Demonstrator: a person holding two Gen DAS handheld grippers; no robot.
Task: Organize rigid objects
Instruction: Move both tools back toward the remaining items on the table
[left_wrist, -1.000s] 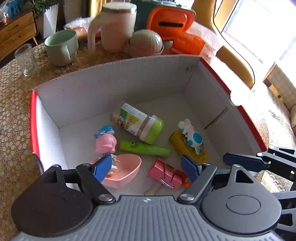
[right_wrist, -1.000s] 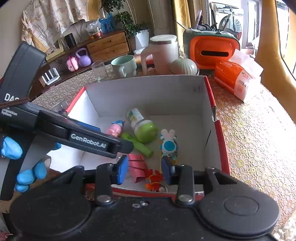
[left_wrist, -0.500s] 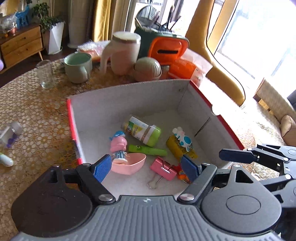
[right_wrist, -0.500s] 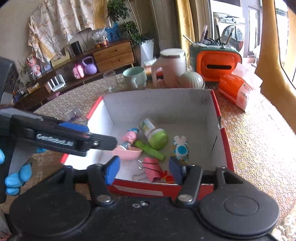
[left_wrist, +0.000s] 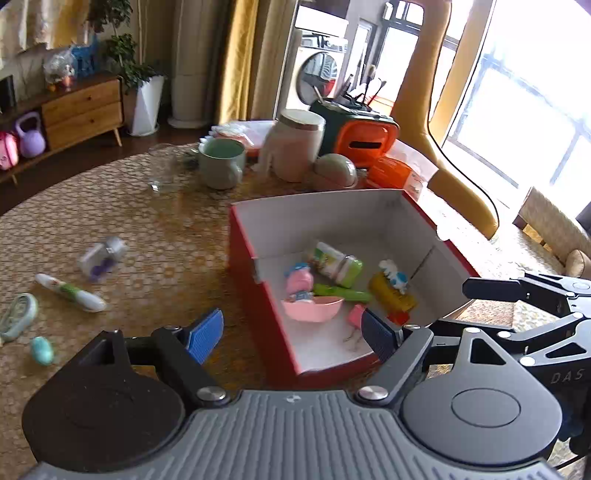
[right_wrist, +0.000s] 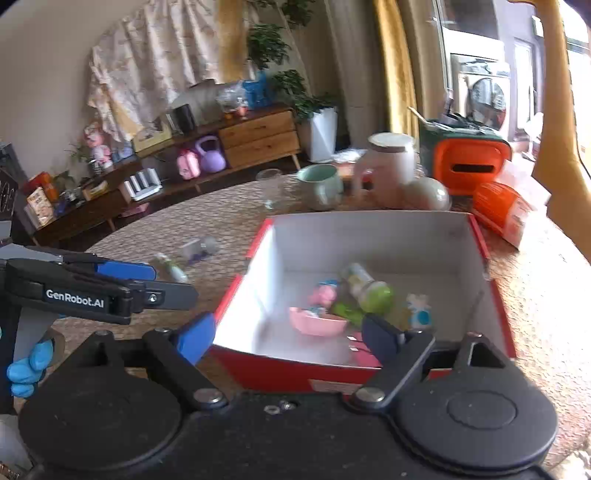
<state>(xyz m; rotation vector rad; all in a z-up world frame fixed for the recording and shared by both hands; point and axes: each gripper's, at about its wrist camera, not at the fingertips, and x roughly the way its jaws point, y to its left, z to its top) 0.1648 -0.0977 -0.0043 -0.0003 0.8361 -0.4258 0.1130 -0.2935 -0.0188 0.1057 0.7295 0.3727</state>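
A red box (left_wrist: 243, 254) (right_wrist: 236, 295) with a white inside stands on the table and holds a pink bowl (left_wrist: 312, 308) (right_wrist: 317, 325), a pink figure (left_wrist: 299, 280), a green-capped bottle (left_wrist: 336, 262) (right_wrist: 365, 288), a green pen (left_wrist: 343, 293), a yellow toy (left_wrist: 391, 291) and a pink clip (left_wrist: 356, 315). My left gripper (left_wrist: 293, 336) hangs open above the box's near left corner, nothing between its fingers. My right gripper (right_wrist: 288, 339) is back from the box's near wall, its jaws opening and empty. On the table left of the box lie a small clear bottle (left_wrist: 101, 254) (right_wrist: 199, 249), a white pen (left_wrist: 70, 293) (right_wrist: 171, 267), a teal oval (left_wrist: 41, 350) and a pale green ring (left_wrist: 16, 315).
Beyond the box stand a green mug (left_wrist: 221, 162), a glass (left_wrist: 162, 166), a pink jug (left_wrist: 293, 146), a pale round lidded dish (left_wrist: 334, 170), an orange and green case (left_wrist: 364, 136) and an orange packet (left_wrist: 395, 173). A blue-gloved hand (right_wrist: 27, 369) holds the left gripper. A yellow chair (left_wrist: 454, 184) stands behind.
Both grippers have pulled up and back from the box. The left view has swung left, bringing loose things on the table into sight. The right jaws have spread wide, leaving the clip in the box.
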